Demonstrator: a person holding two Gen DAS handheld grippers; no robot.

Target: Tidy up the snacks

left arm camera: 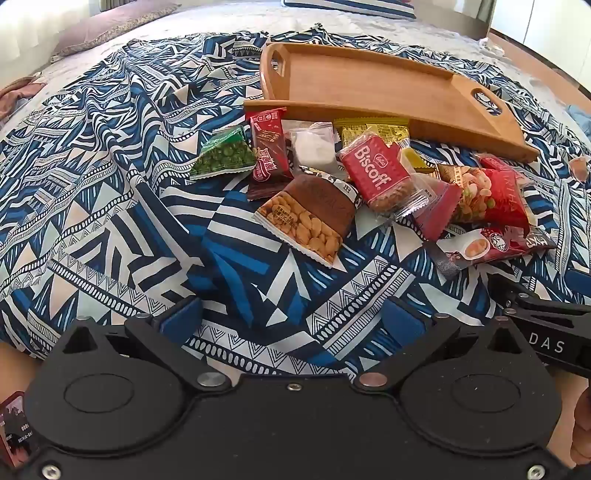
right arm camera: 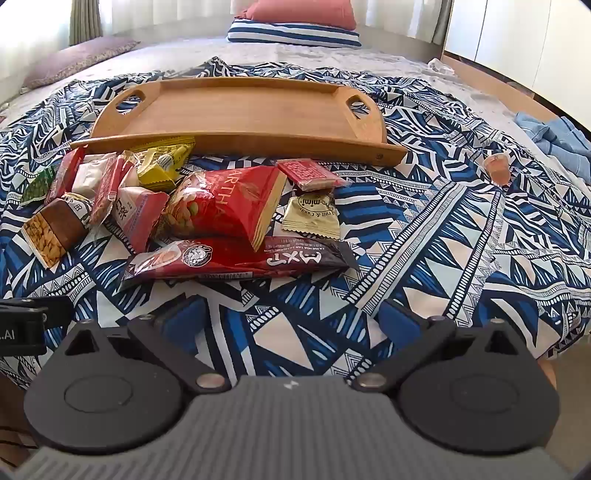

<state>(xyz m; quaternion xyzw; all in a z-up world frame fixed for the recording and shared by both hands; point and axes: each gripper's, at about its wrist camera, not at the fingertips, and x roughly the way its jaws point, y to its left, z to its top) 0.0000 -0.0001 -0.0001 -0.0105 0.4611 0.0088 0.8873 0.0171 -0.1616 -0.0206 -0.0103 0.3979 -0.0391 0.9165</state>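
Observation:
A wooden tray (left arm camera: 354,79) with cut-out handles lies on a blue patterned cloth; it also shows in the right wrist view (right arm camera: 236,110). Several snack packets lie in a heap in front of it: a peanut packet (left arm camera: 306,218), a red Biscoff packet (left arm camera: 376,171), a green pea packet (left arm camera: 225,153), a big red nut bag (right arm camera: 225,203) and a long dark red bar (right arm camera: 240,260). My left gripper (left arm camera: 291,317) is open and empty, short of the peanut packet. My right gripper (right arm camera: 291,315) is open and empty, just short of the long bar.
The cloth (right arm camera: 443,236) covers a bed. Pillows (right arm camera: 295,22) lie at the head. A small jelly cup (right arm camera: 496,168) sits right of the tray. Blue clothing (right arm camera: 554,136) lies at the far right. The other gripper's body (left arm camera: 546,332) shows at my left view's right edge.

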